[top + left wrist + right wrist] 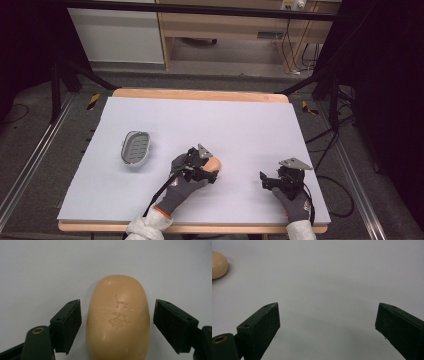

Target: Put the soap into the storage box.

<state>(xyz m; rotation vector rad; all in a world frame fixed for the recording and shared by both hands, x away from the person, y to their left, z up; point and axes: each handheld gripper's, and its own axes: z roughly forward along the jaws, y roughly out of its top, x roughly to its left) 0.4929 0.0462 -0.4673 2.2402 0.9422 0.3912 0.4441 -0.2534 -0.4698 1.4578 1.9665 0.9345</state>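
A peach-coloured oval bar of soap (118,320) lies flat on the pale table cover (210,120), directly between the two black jaws of the left gripper (117,323). In the left gripper view the bar runs lengthwise away from the camera, a faint stamped mark on its top face. The jaws are spread apart, one on each long side of the soap, each with a narrow gap of bare cover between pad and bar — nothing is gripped yet.

Seen from above, the left gripper (202,170) sits low over the soap in a gloved hand (182,187), with the rounded far end of the bar poking out beyond it. Off to that gripper's left, well apart, rests a small grey oval soap dish (136,148) with a slotted floor.

The right gripper (272,181) waits to the right, near the table's front edge, its jaws wide apart over bare cover and holding nothing; the soap shows at the far left edge of its own view.

The step in hand looks like closing on the soap. It would likely go best with the bar kept centred so both pads meet it together — soap can be slick and rounded, so an uneven or hard squeeze may squirt it forward
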